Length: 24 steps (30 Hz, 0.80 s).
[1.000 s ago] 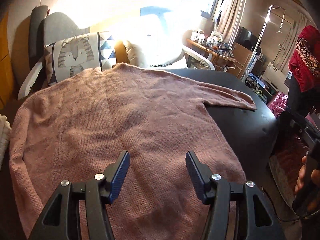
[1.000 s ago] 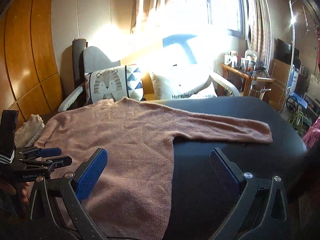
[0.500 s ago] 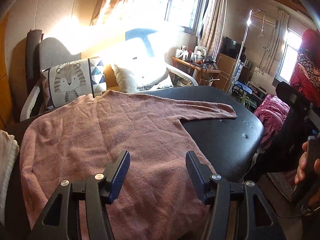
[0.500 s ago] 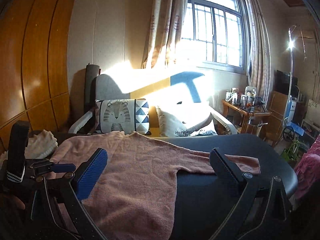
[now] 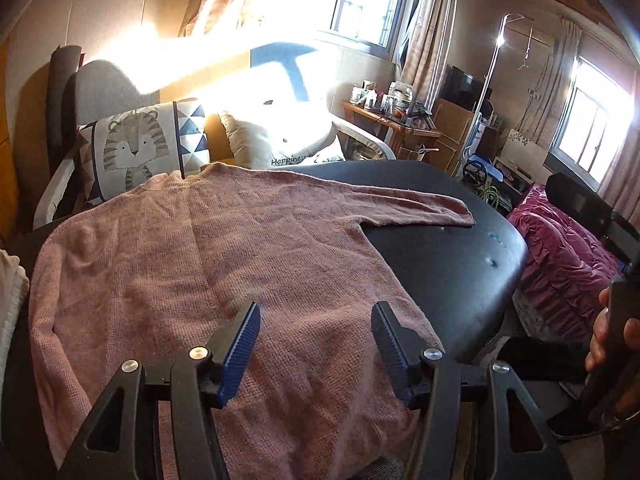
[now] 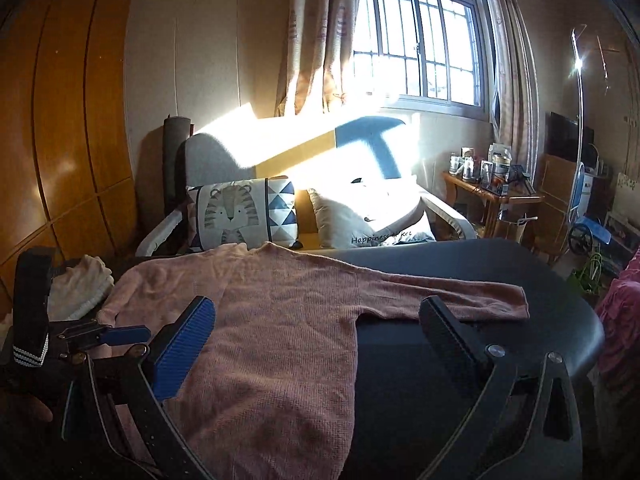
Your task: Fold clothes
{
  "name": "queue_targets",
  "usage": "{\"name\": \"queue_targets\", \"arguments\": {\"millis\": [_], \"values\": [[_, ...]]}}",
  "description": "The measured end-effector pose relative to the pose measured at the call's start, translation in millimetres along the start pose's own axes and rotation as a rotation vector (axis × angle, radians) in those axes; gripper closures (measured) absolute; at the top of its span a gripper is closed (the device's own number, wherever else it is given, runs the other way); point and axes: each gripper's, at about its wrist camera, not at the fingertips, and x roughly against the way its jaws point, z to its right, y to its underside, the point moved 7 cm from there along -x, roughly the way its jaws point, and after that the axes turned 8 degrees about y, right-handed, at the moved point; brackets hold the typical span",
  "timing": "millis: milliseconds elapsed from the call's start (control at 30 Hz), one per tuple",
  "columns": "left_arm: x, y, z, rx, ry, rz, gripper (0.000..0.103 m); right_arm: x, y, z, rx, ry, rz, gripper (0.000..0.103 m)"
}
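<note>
Pink knit sweater [image 5: 224, 264] lies flat on the black padded surface [image 5: 452, 264], its neck toward the sofa [image 6: 248, 148], one sleeve stretched out toward 2 o'clock and ending near the surface's edge. Beyond it at 12 o'clock stand a tiger cushion [image 5: 136, 148] and a white cushion [image 5: 280, 140]. A cream knit [image 6: 80, 284] sits at 9 o'clock, just beside the sweater's shoulder; a magenta quilt [image 5: 560, 244] lies at 3 o'clock. The left claw [image 5: 316, 344] hangs spread over the hem, pinching nothing. The right claw [image 6: 316, 340] is spread wide above the armpit, empty too.
</note>
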Motion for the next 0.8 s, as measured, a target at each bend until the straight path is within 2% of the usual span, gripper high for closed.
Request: {"name": "queue_targets", "arguments": {"millis": [233, 333, 533, 600, 800], "values": [[-8.8, 6.4, -39.4, 0.062, -0.056, -0.022, 0.044, -38.9, 12.8, 34.1, -0.086, 0.077, -0.077, 0.0], [-21.7, 13.1, -59.4, 0.09, -0.086, -0.055, 0.044, -69.0, 20.7, 41.9, -0.072, 0.097, -0.125, 0.0], [-54.6, 25.1, -96.9, 0.146, -0.136, -0.126, 0.044, -147.6, 26.1, 62.0, -0.045, 0.1, -0.207, 0.0], [-67.8, 27.4, -108.0, 0.158, -0.148, -0.156, 0.044, -176.9, 27.4, 82.2, -0.06, 0.121, -0.239, 0.0], [-112.8, 2.5, -126.0, 0.168, -0.141, -0.191, 0.044, -259.0, 29.3, 134.6, -0.085, 0.196, -0.323, 0.0]]}}
